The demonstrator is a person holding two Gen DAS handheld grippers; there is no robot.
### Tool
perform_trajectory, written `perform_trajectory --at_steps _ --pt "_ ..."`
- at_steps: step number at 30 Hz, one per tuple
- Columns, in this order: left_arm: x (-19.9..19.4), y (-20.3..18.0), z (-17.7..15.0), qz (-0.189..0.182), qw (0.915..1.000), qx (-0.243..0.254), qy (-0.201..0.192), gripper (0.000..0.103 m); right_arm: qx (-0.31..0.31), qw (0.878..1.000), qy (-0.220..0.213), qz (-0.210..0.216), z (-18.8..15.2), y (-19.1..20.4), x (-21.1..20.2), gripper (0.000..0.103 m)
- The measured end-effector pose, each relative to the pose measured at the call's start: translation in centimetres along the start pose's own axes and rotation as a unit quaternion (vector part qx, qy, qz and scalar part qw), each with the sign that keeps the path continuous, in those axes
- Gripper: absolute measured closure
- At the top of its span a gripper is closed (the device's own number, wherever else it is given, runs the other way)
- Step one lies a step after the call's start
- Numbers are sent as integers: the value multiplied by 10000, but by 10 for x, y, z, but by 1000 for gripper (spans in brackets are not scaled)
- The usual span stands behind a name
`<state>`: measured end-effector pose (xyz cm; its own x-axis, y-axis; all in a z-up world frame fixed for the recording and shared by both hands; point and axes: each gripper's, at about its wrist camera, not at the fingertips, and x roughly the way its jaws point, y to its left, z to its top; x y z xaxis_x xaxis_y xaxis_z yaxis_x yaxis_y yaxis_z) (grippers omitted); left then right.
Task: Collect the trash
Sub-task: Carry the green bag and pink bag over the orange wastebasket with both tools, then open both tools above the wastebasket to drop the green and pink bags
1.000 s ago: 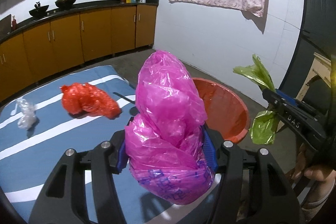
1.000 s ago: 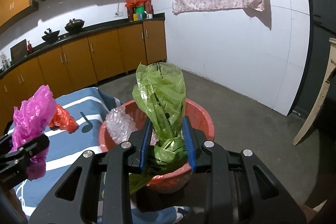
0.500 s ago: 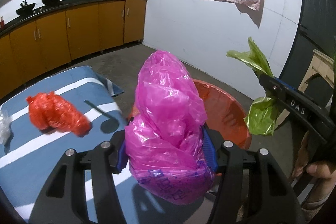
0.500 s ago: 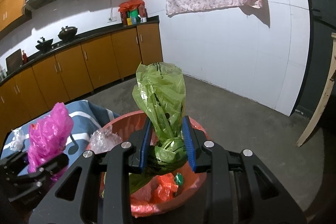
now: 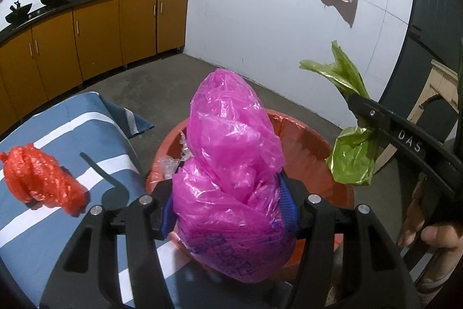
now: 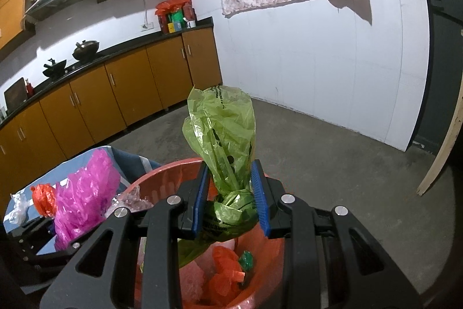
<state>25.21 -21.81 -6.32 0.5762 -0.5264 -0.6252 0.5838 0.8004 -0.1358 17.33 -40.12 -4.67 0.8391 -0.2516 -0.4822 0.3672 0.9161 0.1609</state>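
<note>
I have the left tool [image 5: 228,210] clamped on a crumpled magenta plastic bag [image 5: 231,164], its blue pads pressed into the bag's sides at roughly half their spread; the bag stands upright between them, long axis pointing up and away from me; the right tool [image 6: 228,193] is closed narrower on the knotted waist of a green plastic bag [image 6: 222,135], which also stands upright, its loose tail hanging below the pads.

The relation that matters is each bag against the red plastic basin [image 6: 162,173]; seen from the right wrist, the green bag hangs directly over the basin's open mouth, with orange and clear scraps lying on the basin floor beneath it; seen from the left wrist, the magenta bag sits at the near left part of the same basin [image 5: 306,141], its lower bulge about over the near rim, the striped blue worktop [image 5: 72,129] just to the left; I judge the right tool the better placed, and the left one needs a little more travel to the right and far before letting go.

An orange-red plastic bag [image 5: 40,181] lies on the worktop, left of the basin and apart from both tools; it is uncollected; a clear scrap [image 6: 17,207] lies beyond it.
</note>
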Motion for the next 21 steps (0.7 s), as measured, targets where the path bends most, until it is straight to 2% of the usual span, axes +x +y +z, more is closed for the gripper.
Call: perform_trajectory --at_steps 3,5,7,10,15,21 --pt "7 1 -2 -27 10000 -46 77 45 146 9997 79 188 0 -3 7 72" --pt "9 2 -3 -41 9999 -58 99 41 169 9995 109 232 -1 -5 10 66" --pt "11 4 -3 -17 9999 -77 106 38 195 9994 90 263 -1 -7 11 54" --pt "12 8 -3 -8 9998 -135 129 34 245 9992 84 301 -3 -7 11 47" --pt "10 11 -3 10 9997 -185 142 32 181 9995 53 253 -2 -7 6 46" --pt "-9 21 -5 378 9991 -193 -43 26 40 9999 9 91 -3 -4 -5 40"
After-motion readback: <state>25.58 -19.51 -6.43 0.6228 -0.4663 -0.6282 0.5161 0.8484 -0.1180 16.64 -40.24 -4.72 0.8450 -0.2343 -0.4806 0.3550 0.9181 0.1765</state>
